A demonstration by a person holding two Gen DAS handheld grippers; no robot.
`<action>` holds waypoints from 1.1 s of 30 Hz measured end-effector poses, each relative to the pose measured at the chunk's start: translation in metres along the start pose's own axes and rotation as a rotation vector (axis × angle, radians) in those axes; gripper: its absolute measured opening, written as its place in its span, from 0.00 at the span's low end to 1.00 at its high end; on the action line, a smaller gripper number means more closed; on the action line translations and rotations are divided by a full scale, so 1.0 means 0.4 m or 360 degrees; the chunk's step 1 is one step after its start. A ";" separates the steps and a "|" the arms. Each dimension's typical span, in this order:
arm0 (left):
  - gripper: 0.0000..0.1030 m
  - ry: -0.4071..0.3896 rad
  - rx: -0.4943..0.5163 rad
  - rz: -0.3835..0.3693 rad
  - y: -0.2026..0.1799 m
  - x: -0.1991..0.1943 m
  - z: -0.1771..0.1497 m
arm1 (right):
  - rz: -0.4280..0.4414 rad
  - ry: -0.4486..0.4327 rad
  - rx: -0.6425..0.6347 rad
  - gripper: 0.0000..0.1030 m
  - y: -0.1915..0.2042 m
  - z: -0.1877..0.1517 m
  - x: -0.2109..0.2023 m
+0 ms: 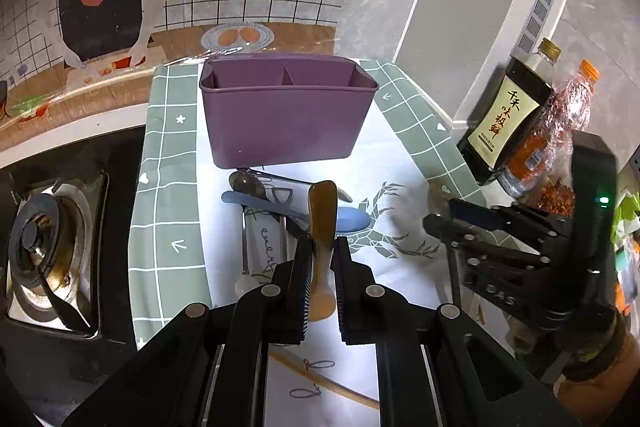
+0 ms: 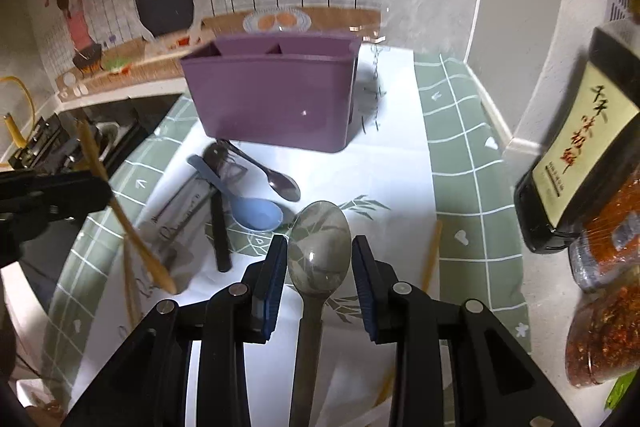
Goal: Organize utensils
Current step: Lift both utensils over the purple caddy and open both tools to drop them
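The left hand-held gripper (image 1: 323, 259) was clenched on a brown wooden spoon (image 1: 322, 223), gripping it partway along so the handle end stuck out toward the purple caddy (image 1: 280, 119) at the far side of the tabletop (image 1: 400, 155). That hold looked chosen for dropping the spoon handle-first into one of the caddy's compartments, which appeared empty. The right hand-held gripper (image 2: 320, 267) framed a large metal spoon (image 2: 319, 247), its bowl sitting between the fingers; whether the pads actually pressed on it could not be told, since a gap showed on each side of the bowl. Left of it, near the caddy's front wall, a blue plastic spoon (image 2: 256, 213), a smaller metal spoon (image 2: 280, 183) and a dark-handled utensil (image 2: 220, 235) lay in a loose pile on the patterned cloth (image 2: 460, 163), not yet sorted.
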State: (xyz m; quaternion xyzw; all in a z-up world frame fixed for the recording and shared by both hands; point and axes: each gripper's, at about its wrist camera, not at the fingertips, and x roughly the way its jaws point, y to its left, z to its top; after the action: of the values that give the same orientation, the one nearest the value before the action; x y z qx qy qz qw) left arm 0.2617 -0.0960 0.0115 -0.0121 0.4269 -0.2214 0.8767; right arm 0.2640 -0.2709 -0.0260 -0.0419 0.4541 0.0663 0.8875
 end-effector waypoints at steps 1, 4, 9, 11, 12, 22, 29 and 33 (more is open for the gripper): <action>0.11 -0.0008 -0.0001 0.0001 0.000 -0.006 0.001 | 0.0007 -0.0020 -0.0003 0.30 0.001 0.002 -0.015; 0.11 -0.0030 0.0008 0.0009 -0.004 -0.025 0.006 | 0.0020 -0.0069 0.0004 0.30 0.003 0.011 -0.045; 0.11 -0.0086 0.0048 0.0030 -0.014 -0.065 0.038 | 0.0048 -0.0174 0.0021 0.30 0.011 0.043 -0.094; 0.11 -0.0137 0.0071 0.0035 -0.019 -0.098 0.076 | 0.0060 -0.0246 0.0027 0.30 0.012 0.072 -0.127; 0.11 -0.0168 0.0075 0.0032 -0.020 -0.116 0.096 | 0.0077 -0.0279 0.0034 0.30 0.010 0.090 -0.144; 0.11 -0.0575 0.0047 0.0067 -0.003 -0.282 0.396 | 0.0061 -0.0871 -0.0016 0.30 -0.010 0.424 -0.368; 0.11 -0.0499 -0.0005 0.0047 0.055 -0.194 0.467 | 0.0025 -0.0928 0.0072 0.30 -0.018 0.531 -0.271; 0.11 -0.0448 -0.0014 0.0029 0.087 -0.127 0.482 | 0.0011 -0.0914 0.0083 0.30 -0.007 0.542 -0.193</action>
State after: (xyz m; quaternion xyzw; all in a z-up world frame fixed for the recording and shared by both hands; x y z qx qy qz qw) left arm 0.3929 -0.0770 0.1643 -0.0429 0.3007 -0.2079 0.9298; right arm 0.3933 -0.2508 0.1631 0.0031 0.1858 0.0668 0.9803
